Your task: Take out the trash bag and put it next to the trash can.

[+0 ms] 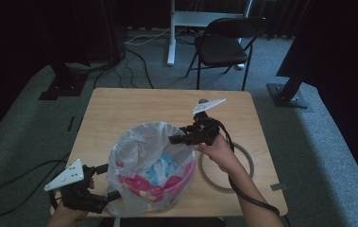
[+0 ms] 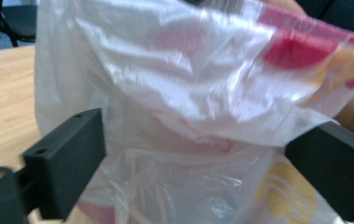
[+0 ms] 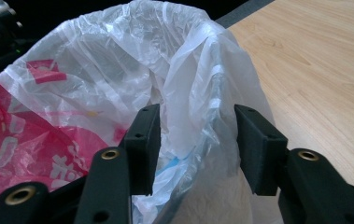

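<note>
A thin clear plastic bag (image 1: 143,151) with red print lines a pink bin (image 1: 189,173) on the wooden table (image 1: 120,109); blue scraps (image 1: 161,168) lie inside it. My left gripper (image 1: 110,181) is at the bag's near left side. Its jaws stand wide, with the bag (image 2: 188,93) bulging between them and not squeezed. My right gripper (image 1: 176,135) is at the bag's right rim. Its jaws stand about half apart astride a loose fold of the bag's rim (image 3: 198,116), and the fold is not pinched flat.
A grey ring (image 1: 250,163) lies flat on the table to the right of the bin, under my right forearm. A black folding chair (image 1: 224,45) and a white desk leg (image 1: 171,38) stand on the carpet beyond the table's far edge.
</note>
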Tool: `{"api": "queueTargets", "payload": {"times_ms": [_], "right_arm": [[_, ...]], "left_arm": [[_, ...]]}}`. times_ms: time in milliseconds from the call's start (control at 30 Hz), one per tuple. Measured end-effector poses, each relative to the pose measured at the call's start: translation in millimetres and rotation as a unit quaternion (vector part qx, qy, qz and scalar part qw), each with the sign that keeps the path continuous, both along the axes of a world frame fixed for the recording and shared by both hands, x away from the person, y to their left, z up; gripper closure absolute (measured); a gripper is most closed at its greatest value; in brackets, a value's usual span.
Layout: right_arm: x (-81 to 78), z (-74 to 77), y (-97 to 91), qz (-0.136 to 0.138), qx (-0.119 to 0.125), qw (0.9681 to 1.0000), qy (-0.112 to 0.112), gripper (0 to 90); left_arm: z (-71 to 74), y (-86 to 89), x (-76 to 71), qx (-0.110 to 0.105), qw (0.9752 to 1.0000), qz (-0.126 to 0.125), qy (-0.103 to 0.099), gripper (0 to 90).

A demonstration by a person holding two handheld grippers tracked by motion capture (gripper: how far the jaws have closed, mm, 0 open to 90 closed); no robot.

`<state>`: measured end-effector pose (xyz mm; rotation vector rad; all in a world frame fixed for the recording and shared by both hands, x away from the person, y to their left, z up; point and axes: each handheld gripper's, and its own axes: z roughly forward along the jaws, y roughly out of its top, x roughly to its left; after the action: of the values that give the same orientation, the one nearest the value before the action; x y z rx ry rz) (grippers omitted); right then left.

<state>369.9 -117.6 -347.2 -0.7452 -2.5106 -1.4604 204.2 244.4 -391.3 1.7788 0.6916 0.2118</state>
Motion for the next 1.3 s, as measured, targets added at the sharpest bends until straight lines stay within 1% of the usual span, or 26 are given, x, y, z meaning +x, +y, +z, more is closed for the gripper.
{"api": "queueTargets", "payload": {"times_ms": [33, 67, 133, 167, 233, 333, 400, 433, 500, 533, 633, 733, 767, 800, 867, 967, 1033, 1100, 1200, 1233, 1300], "right_arm": [[-0.4, 0.2, 0.0, -0.002, -0.002, 1.0, -0.001, 54.8], [-1.1, 0.4, 0.0, -0.004, -0.004, 1.0, -0.003, 56.1], [-1.9, 1.0, -0.3, -0.006, -0.008, 0.9999, -0.007, 57.0], [-1.9, 1.1, -0.7, -0.007, -0.008, 0.9999, -0.006, 57.3], [-1.8, 1.1, -1.9, -0.009, -0.007, 0.9999, -0.004, 59.6], [-1.7, 1.2, -3.9, -0.012, -0.006, 0.9999, -0.004, 60.4], [-3.2, 2.6, -3.6, -0.015, -0.012, 0.9998, -0.011, 61.5], [-3.8, 3.3, -3.3, -0.017, -0.015, 0.9996, -0.015, 62.2], [-4.7, 4.7, -2.8, -0.021, -0.023, 0.9993, -0.02, 63.2], [-4.9, 5.2, -2.9, -0.023, -0.025, 0.9992, -0.021, 63.7], [-4.9, 6.8, -3.3, -0.031, -0.032, 0.9987, -0.024, 65.9], [-5.0, 8.3, -2.4, -0.035, -0.036, 0.9983, -0.03, 68.5], [-5.1, 9.0, -2.1, -0.037, -0.038, 0.9981, -0.032, 69.5], [-4.9, 9.6, -2.1, -0.038, -0.038, 0.998, -0.033, 70.3], [-5.2, 11.3, -2.4, -0.042, -0.038, 0.9978, -0.036, 71.8], [-7.5, 13.7, 0.1, -0.047, -0.049, 0.9965, -0.049, 73.4], [-7.7, 15.5, 0.3, -0.049, -0.047, 0.9963, -0.052, 73.9], [-7.5, 17.8, -0.4, -0.051, -0.04, 0.9964, -0.055, 75.0], [-6.5, 23.9, -5.5, -0.061, -0.018, 0.9963, -0.058, 82.4], [-5.1, 26.1, -7.8, -0.061, -0.01, 0.9965, -0.057, 84.4], [-3.6, 30.1, -10.1, -0.062, -0.005, 0.9966, -0.054, 85.6]], "left_arm": [[1.3, -0.5, 0.0, 0.001, 1.0, 0.004, -0.005, 8.0], [2.4, -0.9, 0.1, -0.001, 1.0, 0.005, -0.008, 13.9], [4.4, -1.3, 0.9, 0.0, 1.0, 0.002, -0.006, 14.0], [5.1, -1.2, 0.7, 0.002, 1.0, 0.003, -0.006, 14.1], [5.4, -1.0, -0.2, -0.002, 1.0, 0.001, -0.003, 15.7], [4.1, 1.1, -2.0, -0.015, 0.9999, -0.004, -0.003, 25.2], [3.5, 2.4, -3.5, -0.022, 0.9996, -0.012, -0.01, 35.4], [3.7, 3.0, -4.1, -0.023, 0.9996, -0.014, -0.01, 39.1], [4.3, 3.9, -5.7, -0.025, 0.9995, -0.014, -0.011, 50.0], [4.7, 4.2, -6.6, -0.022, 0.9996, -0.01, -0.013, 53.0], [5.5, 5.0, -8.6, -0.019, 0.9995, 0.007, -0.024, 69.7], [7.1, 6.6, -7.3, -0.023, 0.9993, 0.017, -0.022, 82.2], [8.2, 7.0, -6.6, -0.022, 0.9993, 0.021, -0.024, 84.0], [9.7, 7.6, -6.2, -0.024, 0.9991, 0.023, -0.026, 84.0], [14.0, 9.2, -5.8, -0.027, 0.9987, 0.026, -0.033, 86.1], [22.2, 11.1, -5.9, -0.03, 0.9984, 0.024, -0.043, 86.2], [28.0, 11.4, -7.0, -0.03, 0.9979, 0.023, -0.052, 86.3], [34.1, 12.1, -7.7, -0.032, 0.9975, 0.024, -0.058, 87.3], [43.7, 13.1, -8.2, -0.038, 0.9966, 0.021, -0.069, 87.3], [47.1, 12.9, -8.3, -0.039, 0.9963, 0.02, -0.074, 87.3], [53.6, 12.2, -6.8, -0.042, 0.9957, 0.021, -0.08, 87.3]]}}
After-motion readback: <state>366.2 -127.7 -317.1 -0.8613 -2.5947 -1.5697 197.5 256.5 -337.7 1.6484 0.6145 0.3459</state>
